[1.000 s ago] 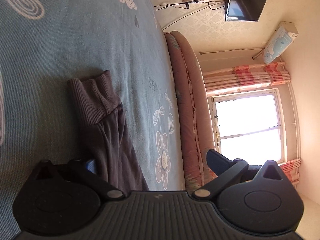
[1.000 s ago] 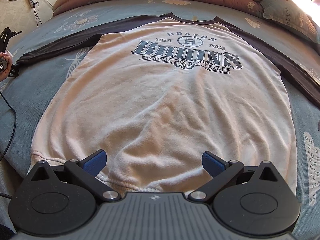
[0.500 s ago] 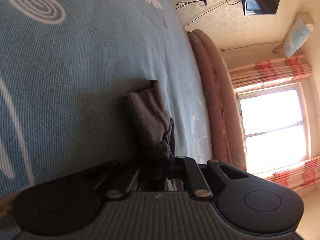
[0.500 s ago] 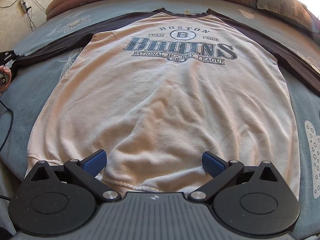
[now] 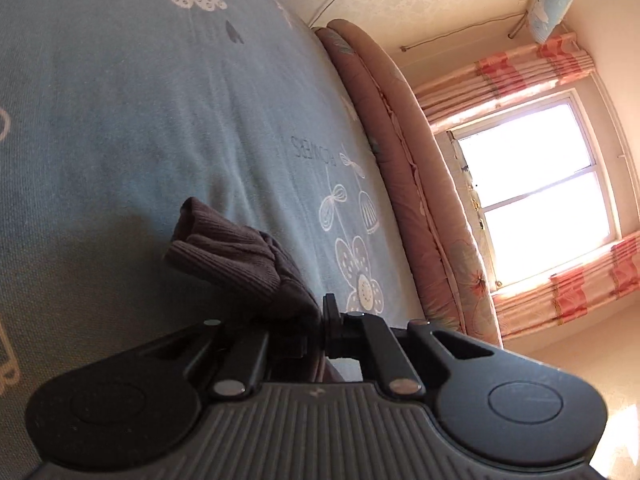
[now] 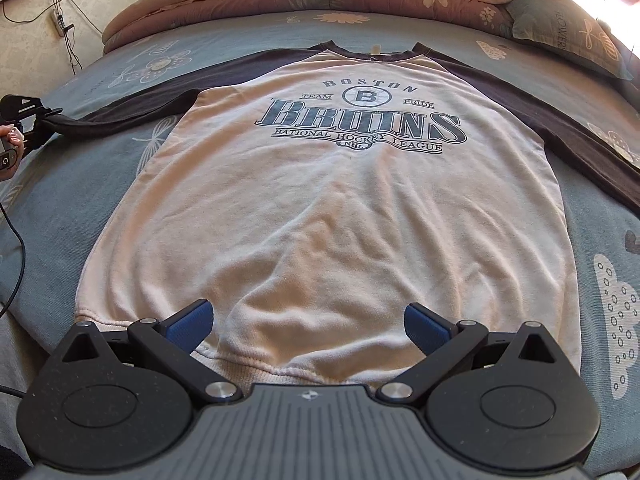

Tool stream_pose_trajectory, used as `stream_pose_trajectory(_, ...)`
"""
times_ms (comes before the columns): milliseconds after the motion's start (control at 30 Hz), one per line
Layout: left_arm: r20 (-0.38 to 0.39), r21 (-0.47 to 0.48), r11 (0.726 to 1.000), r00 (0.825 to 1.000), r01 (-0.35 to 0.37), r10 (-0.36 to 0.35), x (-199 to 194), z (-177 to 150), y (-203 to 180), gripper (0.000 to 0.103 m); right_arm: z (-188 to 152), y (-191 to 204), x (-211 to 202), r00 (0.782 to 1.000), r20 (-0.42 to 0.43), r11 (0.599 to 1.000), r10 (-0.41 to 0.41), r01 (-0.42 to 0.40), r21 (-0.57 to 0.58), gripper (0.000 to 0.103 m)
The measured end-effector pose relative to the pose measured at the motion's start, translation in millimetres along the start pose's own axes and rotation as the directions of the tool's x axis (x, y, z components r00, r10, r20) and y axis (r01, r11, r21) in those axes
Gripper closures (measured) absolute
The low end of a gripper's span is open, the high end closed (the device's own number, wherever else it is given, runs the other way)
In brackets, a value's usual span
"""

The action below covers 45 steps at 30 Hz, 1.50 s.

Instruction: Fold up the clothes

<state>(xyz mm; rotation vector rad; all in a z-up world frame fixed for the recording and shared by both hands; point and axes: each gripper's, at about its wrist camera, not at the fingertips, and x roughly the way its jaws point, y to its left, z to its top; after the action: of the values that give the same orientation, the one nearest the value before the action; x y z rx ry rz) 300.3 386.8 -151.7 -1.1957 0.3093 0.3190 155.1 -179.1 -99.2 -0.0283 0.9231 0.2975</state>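
While the cream fleece sweatshirt (image 6: 324, 208) printed "BOSTON BRUINS NATIONAL HOCKEY LEAGUE" lies flat on the blue flower-patterned bedsheet (image 6: 72, 184), left gripper (image 5: 316, 332) clamps its dark ribbed cuff (image 5: 232, 256); right gripper (image 6: 308, 326) fingers stand apart over the hem.

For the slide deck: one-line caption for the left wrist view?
Left gripper shut on the sweatshirt's dark ribbed cuff, lifting it off the blue bedspread.

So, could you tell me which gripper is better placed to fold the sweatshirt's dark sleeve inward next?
Left: the left gripper is shut on the sleeve cuff, while the right gripper hangs open over the sweatshirt hem.
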Motion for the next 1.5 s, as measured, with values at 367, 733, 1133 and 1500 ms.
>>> stream_pose_trajectory(367,-0.048,0.169,0.982,0.995,0.09,-0.083,-20.0,-22.7,-107.4,0.098,-14.6,-19.9,-26.4,0.996,0.059,0.998,0.061,-0.061,0.007,0.0)
stream_pose_trajectory(733,-0.107,0.285,0.943,0.984,0.171,-0.145,-16.0,-75.9,-208.9,0.098,-27.6,-57.7,-41.9,0.985,0.105,0.989,0.136,-0.142,0.045,0.0)
stream_pose_trajectory(1133,-0.199,0.371,0.894,0.962,0.25,-0.186,6.5,-134.8,-294.6,0.098,-35.0,-91.4,-40.4,0.973,0.14,0.974,0.184,-0.199,0.104,0.0)
stream_pose_trajectory(1500,-0.321,0.435,0.834,0.924,0.339,-0.208,32.1,-203.0,-348.8,0.098,-38.5,-114.0,-36.4,0.971,0.149,0.963,0.188,-0.213,0.168,0.0)
